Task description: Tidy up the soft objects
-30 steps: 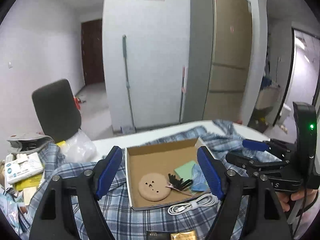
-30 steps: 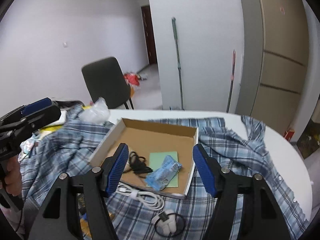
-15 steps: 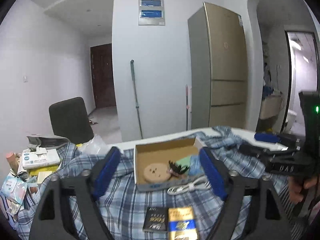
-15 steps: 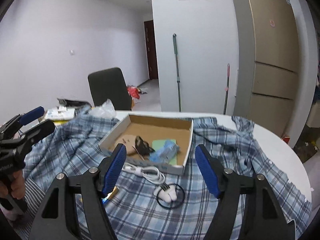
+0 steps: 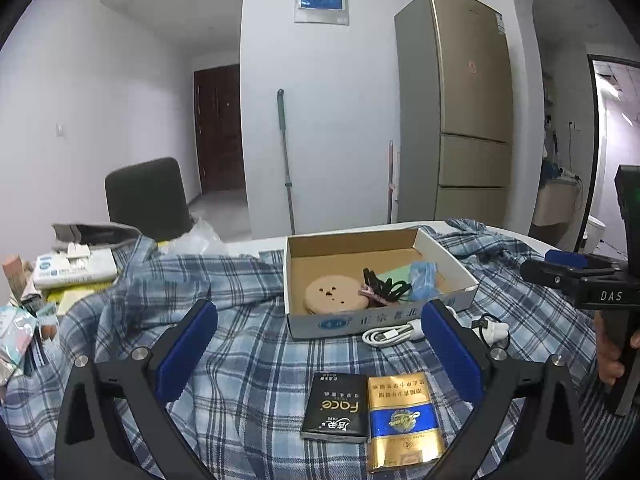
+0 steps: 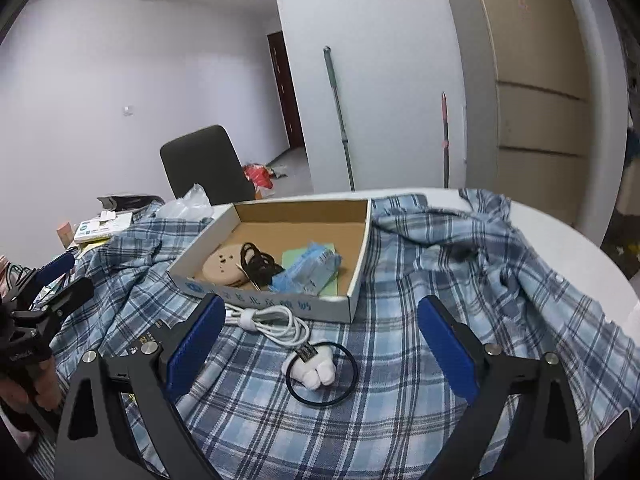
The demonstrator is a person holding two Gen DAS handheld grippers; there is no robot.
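A blue plaid shirt (image 5: 248,364) (image 6: 460,288) lies crumpled over the round table. On it sits a shallow cardboard box (image 5: 380,320) (image 6: 280,304) holding a tan disc (image 5: 334,294), black hair ties (image 6: 258,262), a green pad and a blue packet (image 6: 308,268). My left gripper (image 5: 319,312) hovers low over the shirt, short of the box, its jaws opening with nothing pressed between them. My right gripper (image 6: 320,306) hangs just before the box, jaws also opening and empty. A white cable (image 6: 272,320) and a white soft toy in a black ring (image 6: 316,370) lie below it.
A black tissue pack (image 5: 336,408) and a gold-and-blue pack (image 5: 402,420) rest on the shirt near my left gripper. Boxes and packets (image 5: 72,268) pile at the table's left. A dark chair (image 5: 148,196) stands behind; a fridge (image 5: 456,120) and a mop are beyond.
Both grippers have sunk lower and drawn back from the box, and their jaws have spread wider. The two packs, the cable and the ringed toy have come into view.
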